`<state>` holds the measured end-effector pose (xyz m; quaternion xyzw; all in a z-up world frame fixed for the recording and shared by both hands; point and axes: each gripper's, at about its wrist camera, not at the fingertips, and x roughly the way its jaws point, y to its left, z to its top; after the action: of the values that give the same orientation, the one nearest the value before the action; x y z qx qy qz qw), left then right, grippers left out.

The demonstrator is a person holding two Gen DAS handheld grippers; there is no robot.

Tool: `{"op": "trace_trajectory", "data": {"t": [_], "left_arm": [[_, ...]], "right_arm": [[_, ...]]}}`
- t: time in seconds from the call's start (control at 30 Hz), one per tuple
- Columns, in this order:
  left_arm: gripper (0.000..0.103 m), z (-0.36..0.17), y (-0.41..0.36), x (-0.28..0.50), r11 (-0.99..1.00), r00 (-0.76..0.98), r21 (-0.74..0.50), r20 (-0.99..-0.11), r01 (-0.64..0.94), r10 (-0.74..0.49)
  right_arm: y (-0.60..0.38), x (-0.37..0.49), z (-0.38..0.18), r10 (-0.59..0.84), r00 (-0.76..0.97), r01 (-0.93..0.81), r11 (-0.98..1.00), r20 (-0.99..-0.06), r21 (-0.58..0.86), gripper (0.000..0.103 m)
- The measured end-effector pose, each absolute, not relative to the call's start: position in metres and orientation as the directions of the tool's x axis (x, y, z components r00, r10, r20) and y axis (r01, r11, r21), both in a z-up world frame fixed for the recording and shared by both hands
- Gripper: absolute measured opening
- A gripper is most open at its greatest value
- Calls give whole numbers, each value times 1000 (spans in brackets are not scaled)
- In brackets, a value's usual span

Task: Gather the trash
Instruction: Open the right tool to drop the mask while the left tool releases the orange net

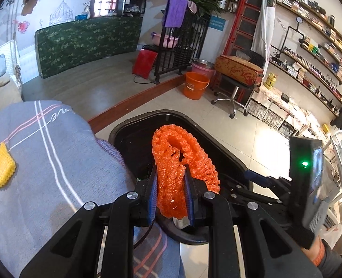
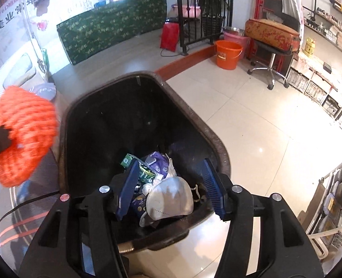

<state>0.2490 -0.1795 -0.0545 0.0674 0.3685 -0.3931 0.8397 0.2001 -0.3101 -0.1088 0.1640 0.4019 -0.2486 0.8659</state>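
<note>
My left gripper (image 1: 171, 169) is shut on an orange foam net (image 1: 182, 153) and holds it over the open black trash bin (image 1: 133, 139). The same orange net (image 2: 22, 134) shows blurred at the left of the right wrist view, beside the bin's rim (image 2: 199, 118). My right gripper (image 2: 171, 164) hangs open over the bin with nothing between its pads. Inside lie a white mask (image 2: 171, 197), a green box (image 2: 145, 173) and a purple packet (image 2: 158, 162). A yellow foam net (image 1: 0, 169) rests on the grey striped cloth (image 1: 43, 150) at left.
An orange bucket (image 2: 227, 54) stands on the tiled floor beyond the bin, next to a swivel chair (image 2: 271, 69) carrying a patterned case. A black railing (image 2: 194, 23) and a raised wooden step lie behind. Shelving lines the right wall.
</note>
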Motion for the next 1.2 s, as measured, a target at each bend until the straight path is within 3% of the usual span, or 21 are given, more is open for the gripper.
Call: {"op": "trace_trajectory", "data": {"t": [0.63, 0.73, 0.8, 0.9, 0.97, 1.03, 1.2], "left_arm": [[20, -68, -234, 256, 634, 356, -154, -717, 757, -600], [31, -70, -240, 257, 633, 346, -153, -729, 759, -591], [63, -70, -241, 257, 644, 354, -148, -733, 751, -582], [75, -69, -235, 255, 646, 359, -165, -718, 745, -596], [78, -70, -232, 255, 653, 366, -161, -719, 740, -592], [79, -69, -229, 255, 656, 367, -167, -717, 736, -593], [84, -62, -214, 255, 678, 402, -162, -699, 717, -592]], "right_arm": [[-330, 172, -103, -372, 512, 629, 776, -774, 44, 57], [-329, 171, -104, -374, 507, 632, 774, -776, 40, 57], [-329, 172, -104, -372, 504, 632, 774, -779, 39, 57], [-329, 172, -103, -377, 499, 636, 771, -780, 34, 57], [-329, 172, -103, -380, 494, 639, 769, -782, 30, 58], [-331, 172, -103, -383, 491, 645, 764, -782, 30, 67], [-329, 173, -102, -394, 491, 650, 759, -777, 25, 69]]}}
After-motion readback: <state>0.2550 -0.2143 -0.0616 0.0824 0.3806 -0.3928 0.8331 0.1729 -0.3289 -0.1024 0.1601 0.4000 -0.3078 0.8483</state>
